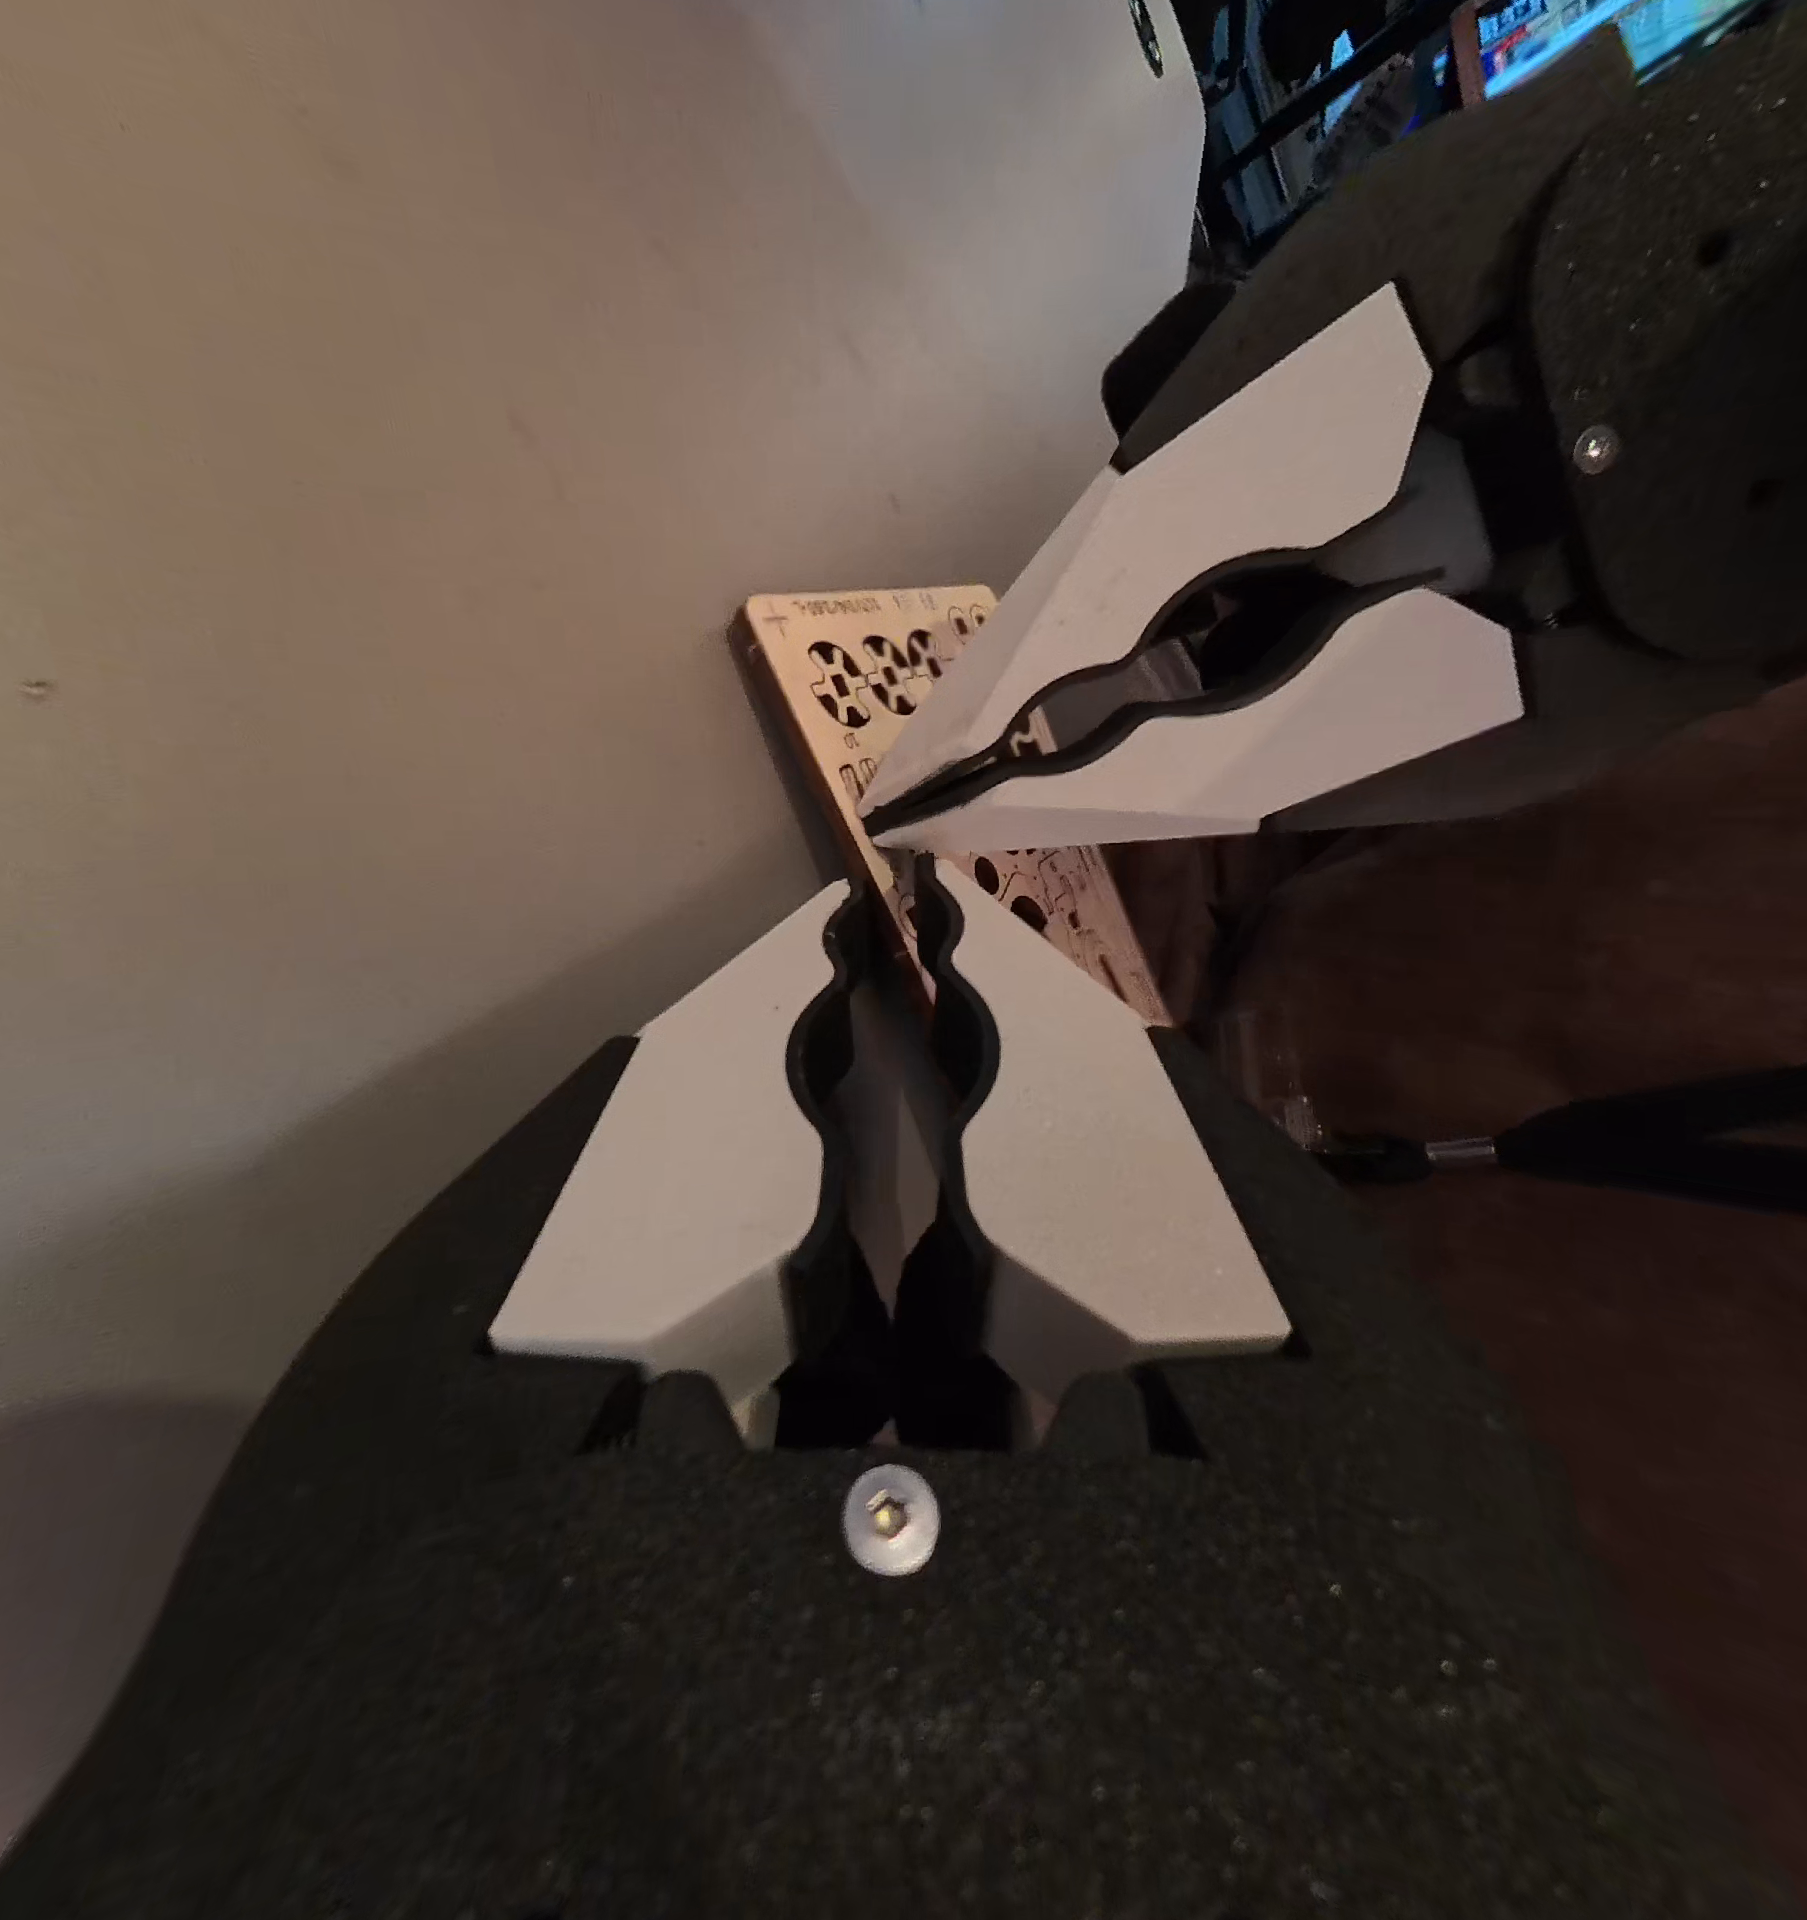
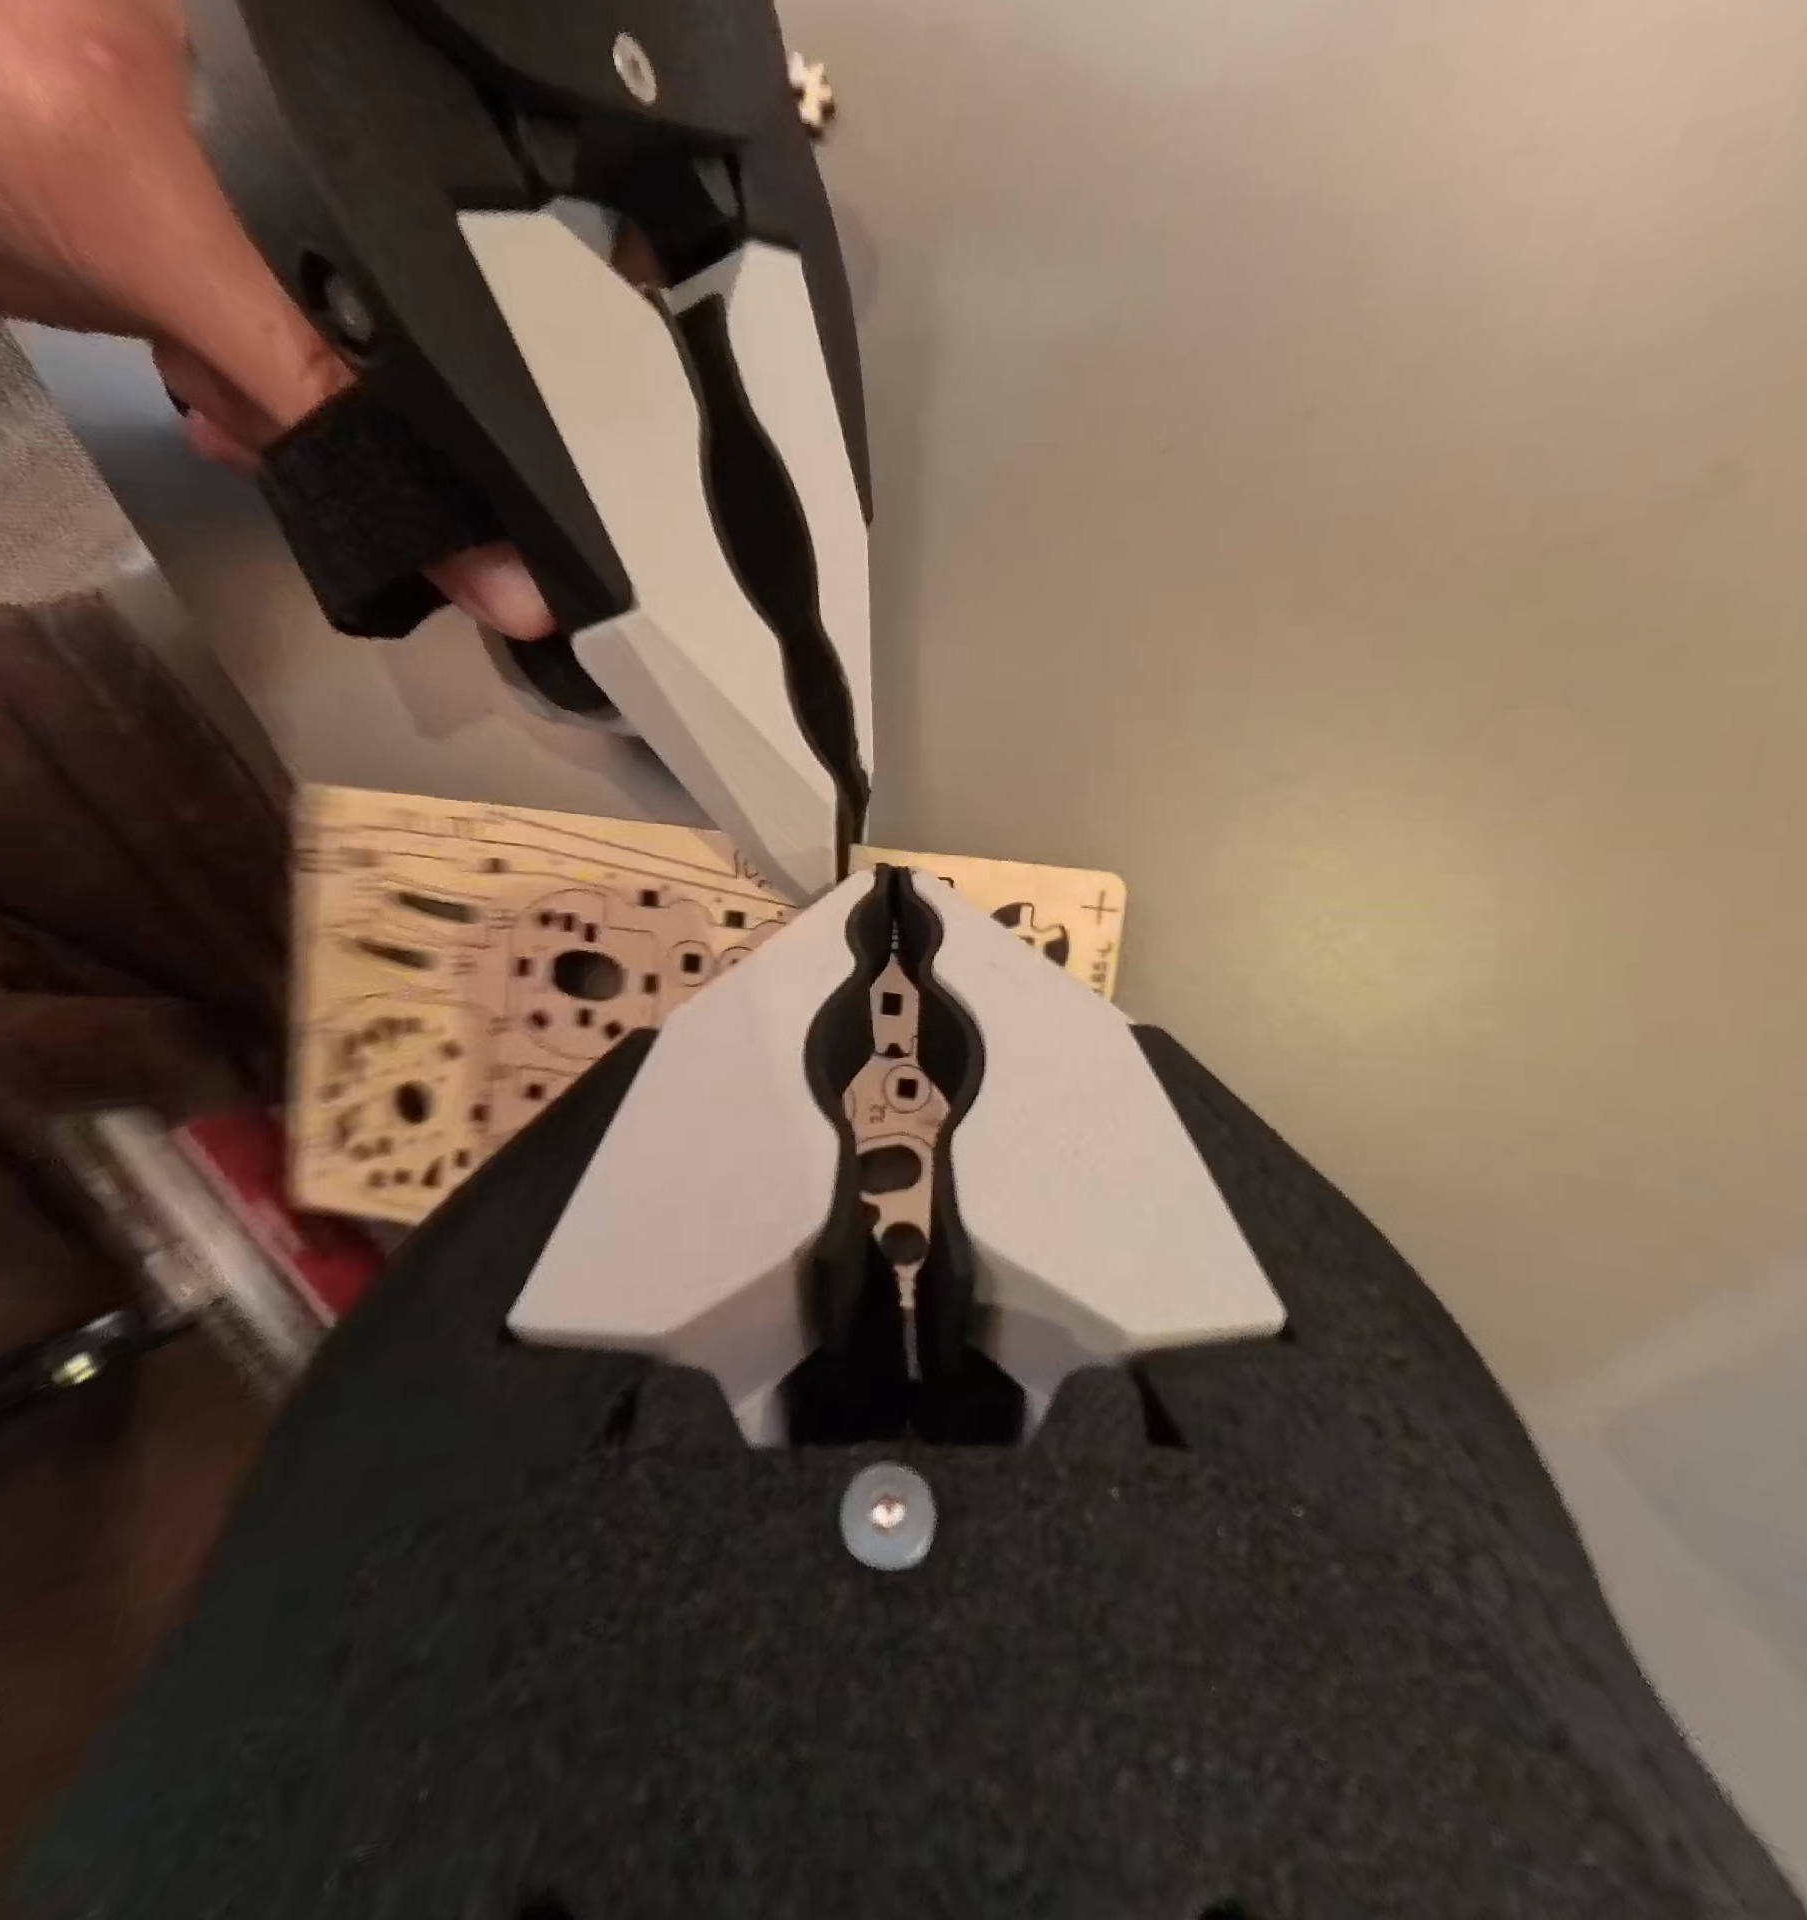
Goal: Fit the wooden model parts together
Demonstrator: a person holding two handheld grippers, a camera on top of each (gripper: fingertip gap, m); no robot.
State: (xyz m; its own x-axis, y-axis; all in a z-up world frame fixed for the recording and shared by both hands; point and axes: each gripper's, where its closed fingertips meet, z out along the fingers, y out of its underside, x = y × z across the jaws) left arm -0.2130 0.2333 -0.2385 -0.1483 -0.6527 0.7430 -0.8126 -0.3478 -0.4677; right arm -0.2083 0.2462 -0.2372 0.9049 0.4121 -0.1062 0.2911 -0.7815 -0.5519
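Note:
A laser-cut wooden parts sheet (image 1: 857,675) is held tilted up over the pale table, with several cut-out holes in it. My left gripper (image 1: 894,883) is shut on the sheet's lower edge, which runs between its fingers. My right gripper (image 1: 878,821) comes in from the upper right, shut, with its tips against the sheet's face just above the left tips. In the right wrist view the sheet (image 2: 442,987) spreads to the left, my right gripper (image 2: 894,878) is shut over it, and the left gripper (image 2: 847,831) reaches down to its far edge. I cannot see whether the right tips pinch anything.
A hand (image 2: 68,187) holds the left gripper's black handle. A small pale wooden cog-shaped piece (image 2: 811,88) lies on the table (image 2: 1398,520) behind it. A dark brown sleeve (image 2: 78,883), a metal cylinder (image 2: 151,1195) and a red object (image 2: 286,1236) are at the left. A black strap (image 1: 1657,1143) crosses the lower right.

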